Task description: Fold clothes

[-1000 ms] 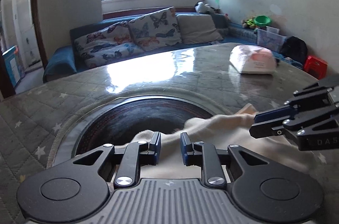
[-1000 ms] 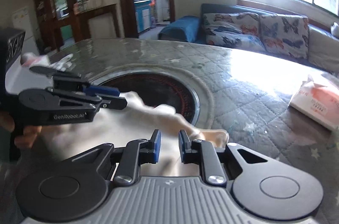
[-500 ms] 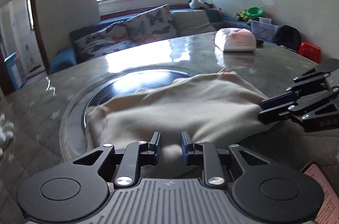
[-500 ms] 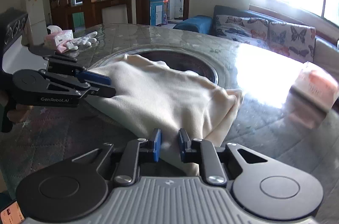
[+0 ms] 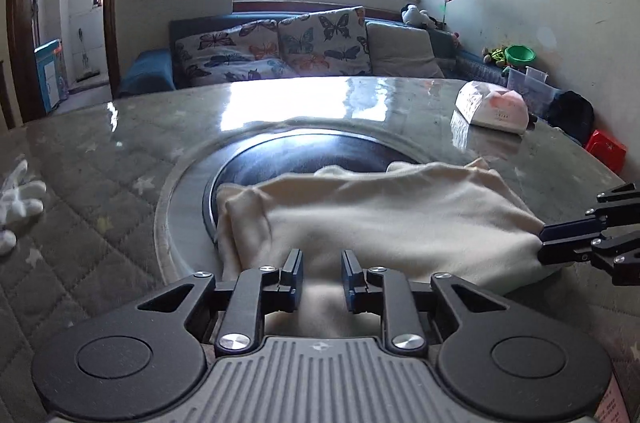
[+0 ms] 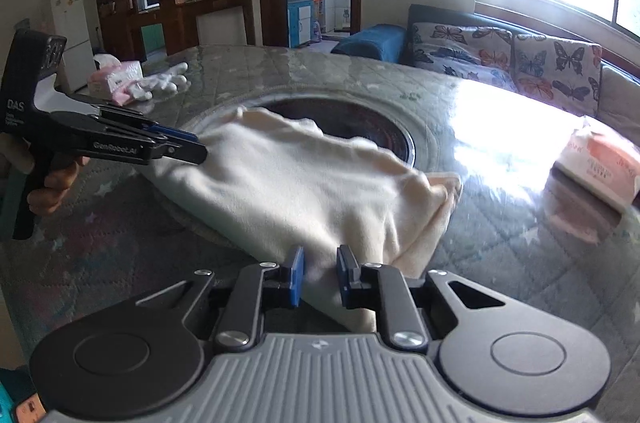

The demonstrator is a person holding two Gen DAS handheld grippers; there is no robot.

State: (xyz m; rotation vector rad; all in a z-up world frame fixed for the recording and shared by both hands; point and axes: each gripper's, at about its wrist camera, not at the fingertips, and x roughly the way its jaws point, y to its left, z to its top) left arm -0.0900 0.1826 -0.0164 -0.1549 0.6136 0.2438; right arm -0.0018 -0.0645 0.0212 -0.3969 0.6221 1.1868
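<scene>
Lying across the counter (image 5: 120,143), partly over its dark round inset (image 5: 304,159), one cream garment (image 5: 384,219), doubled into a thick layered slab. Left gripper (image 5: 322,277): fingers apart, near hem slack between them, at 6 o'clock in its own view. Right gripper (image 6: 318,275): fingers likewise apart, straddling the edge of the cloth, showing at 3 o'clock in the left view. Hazards, judged: pinching only the top layer would peel the stack open; dragging over the glossy surface could skew the fold; loose corner at 9 o'clock may flop out.
</scene>
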